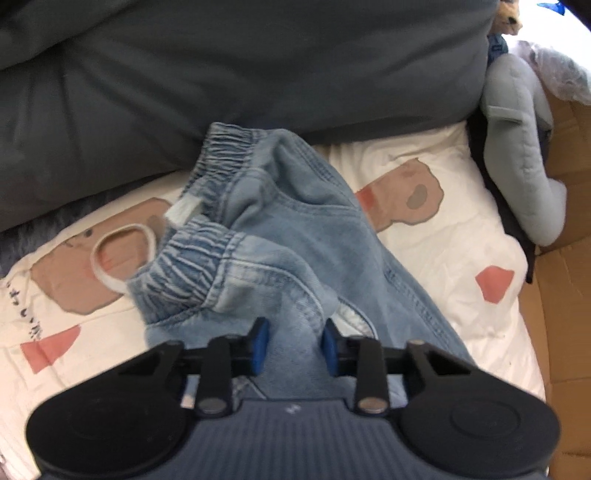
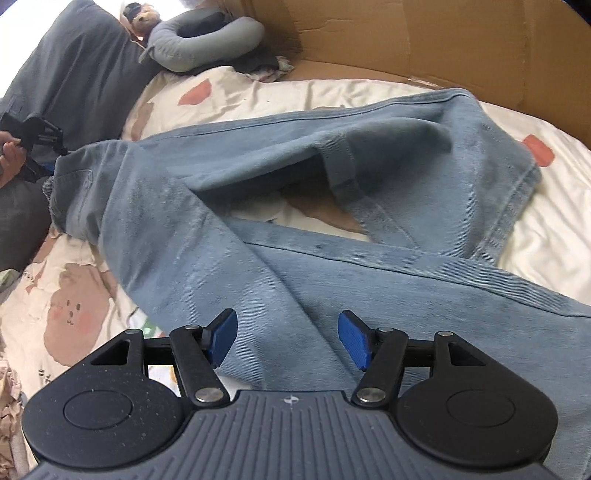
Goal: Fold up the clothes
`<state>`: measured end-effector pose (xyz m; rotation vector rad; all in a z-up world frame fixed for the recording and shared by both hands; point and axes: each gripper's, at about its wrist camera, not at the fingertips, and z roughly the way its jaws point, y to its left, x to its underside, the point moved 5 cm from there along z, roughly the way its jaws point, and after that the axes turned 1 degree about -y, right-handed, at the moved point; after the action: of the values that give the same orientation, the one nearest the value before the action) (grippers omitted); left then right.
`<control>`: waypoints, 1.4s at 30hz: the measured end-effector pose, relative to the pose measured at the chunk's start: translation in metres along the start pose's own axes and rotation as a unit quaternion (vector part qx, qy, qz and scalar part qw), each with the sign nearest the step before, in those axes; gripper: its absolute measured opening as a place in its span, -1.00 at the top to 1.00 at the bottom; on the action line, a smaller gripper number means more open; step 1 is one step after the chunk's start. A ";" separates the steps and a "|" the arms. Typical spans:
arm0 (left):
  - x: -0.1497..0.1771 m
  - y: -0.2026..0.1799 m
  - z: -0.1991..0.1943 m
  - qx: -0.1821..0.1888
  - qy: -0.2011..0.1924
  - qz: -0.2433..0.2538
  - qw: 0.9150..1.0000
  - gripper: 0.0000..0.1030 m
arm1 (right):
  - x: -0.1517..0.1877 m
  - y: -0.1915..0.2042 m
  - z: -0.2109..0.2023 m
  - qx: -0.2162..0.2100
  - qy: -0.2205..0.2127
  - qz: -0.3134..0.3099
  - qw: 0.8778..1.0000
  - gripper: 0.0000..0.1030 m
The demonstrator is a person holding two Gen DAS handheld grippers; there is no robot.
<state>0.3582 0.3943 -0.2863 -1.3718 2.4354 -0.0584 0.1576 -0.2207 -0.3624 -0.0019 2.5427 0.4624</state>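
Light blue jeans (image 1: 314,236) lie crumpled on a cream bedsheet with a bear print (image 1: 436,229). Their elastic waistband (image 1: 221,162) and white drawstring loop (image 1: 122,254) point away from me. My left gripper (image 1: 294,345) points steeply down, and its blue pads pinch a raised fold of denim near the waist. In the right wrist view the jeans (image 2: 332,184) stretch across the bed, with one leg folded back at the hem (image 2: 517,199). My right gripper (image 2: 288,339) hovers open over a leg, its pads well apart from the cloth. A hand holds the left gripper (image 2: 37,136) at the far left.
A dark grey pillow (image 1: 240,66) lies just behind the waistband. A grey neck pillow (image 2: 199,44) and a small plush toy (image 2: 142,16) sit at the bed's corner. Brown cardboard (image 2: 406,33) runs along the far side of the bed.
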 end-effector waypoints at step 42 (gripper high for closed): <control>0.115 0.218 -0.028 -0.121 0.059 -0.067 0.989 0.19 | -0.007 0.046 0.037 -0.069 0.084 -0.032 0.994 -0.30</control>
<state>0.1157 0.4104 -0.3360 -1.6821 2.5088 0.1319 0.1779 -0.1664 -0.3731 -0.1789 2.6601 0.6349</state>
